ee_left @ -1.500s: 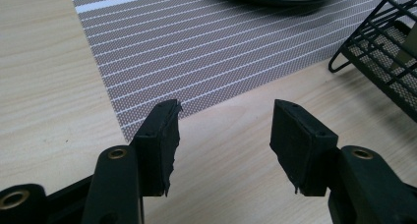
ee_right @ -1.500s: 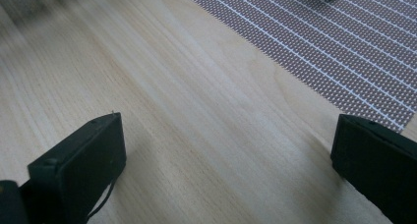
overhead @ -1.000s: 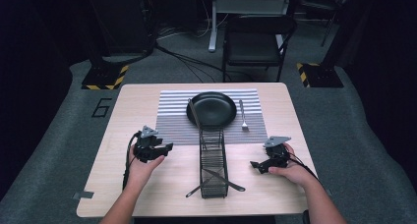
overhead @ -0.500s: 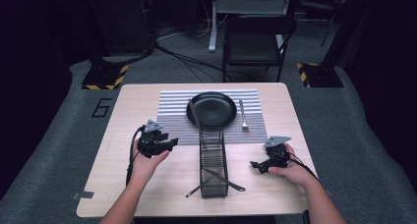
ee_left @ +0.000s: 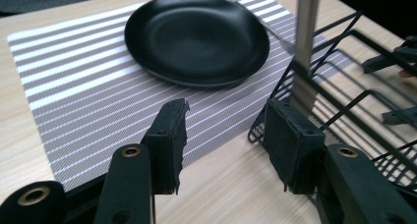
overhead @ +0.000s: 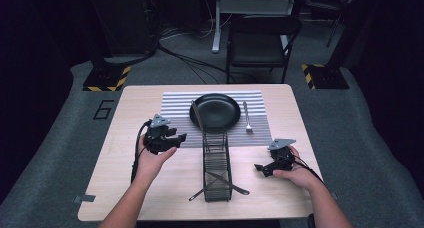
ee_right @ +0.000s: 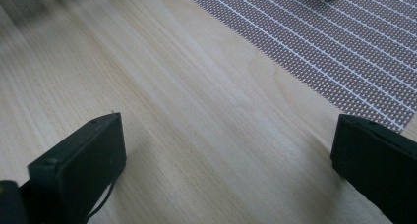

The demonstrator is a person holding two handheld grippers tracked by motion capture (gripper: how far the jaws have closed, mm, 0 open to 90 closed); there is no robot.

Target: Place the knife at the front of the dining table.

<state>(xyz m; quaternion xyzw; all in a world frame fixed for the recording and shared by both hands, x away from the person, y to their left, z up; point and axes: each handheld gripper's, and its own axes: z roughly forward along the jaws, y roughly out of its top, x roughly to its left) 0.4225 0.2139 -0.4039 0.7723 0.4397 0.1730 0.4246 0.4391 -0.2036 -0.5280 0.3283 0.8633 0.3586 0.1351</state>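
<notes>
Place setting, part done: plate (overhead: 216, 111) and fork (overhead: 247, 119) on mat (overhead: 175, 113). Knife (overhead: 197, 117) leans from rack (overhead: 216, 163), at 3 o'clock of my left gripper (overhead: 179, 137), released, empty. Right gripper (overhead: 259, 167) released, idle.

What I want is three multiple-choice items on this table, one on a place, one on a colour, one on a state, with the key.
1. Where does the fork lie?
A. in the wire rack
B. on the bare wood
C. on the striped mat, right of the plate

2. What colour is the plate?
A. white
B. black
C. red

3. How does the left gripper stand?
A. open, with nothing between its jaws
B. shut on the fork
C. shut on the plate's rim

Key: 1 C, the high view shows the fork on the mat beside the plate; 2 B, the plate is black in both views; 3 A, the left gripper view shows mat and wood in the gap.
</notes>
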